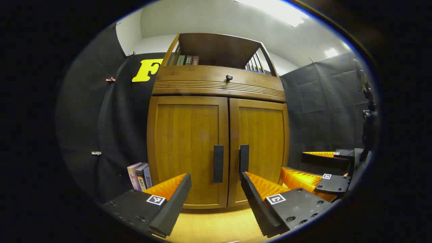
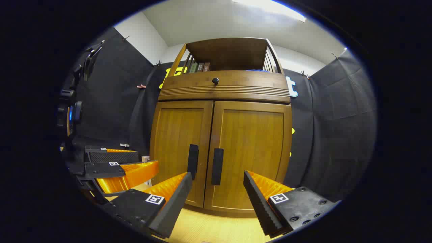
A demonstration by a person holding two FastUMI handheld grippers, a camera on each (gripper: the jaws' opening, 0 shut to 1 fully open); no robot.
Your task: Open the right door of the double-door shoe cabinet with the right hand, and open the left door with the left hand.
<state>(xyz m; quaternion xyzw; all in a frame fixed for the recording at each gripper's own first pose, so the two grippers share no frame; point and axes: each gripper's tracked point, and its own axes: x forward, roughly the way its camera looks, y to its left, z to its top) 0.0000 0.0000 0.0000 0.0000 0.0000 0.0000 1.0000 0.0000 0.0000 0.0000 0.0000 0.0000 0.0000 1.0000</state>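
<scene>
Fingers of both the left gripper and right gripper spread apart, empty, facing the shoe cabinet's closed left door and right door.

We've got a shoe cabinet in warm honey-brown wood with visible vertical grain on the left door and right door. Both door handles are plain matte black, and so is the little round drawer knob. The drawer front has a band of thin horizontal grooves. The floor looks pale yellow wood. The books beside it have lilac and blue spines.
</scene>
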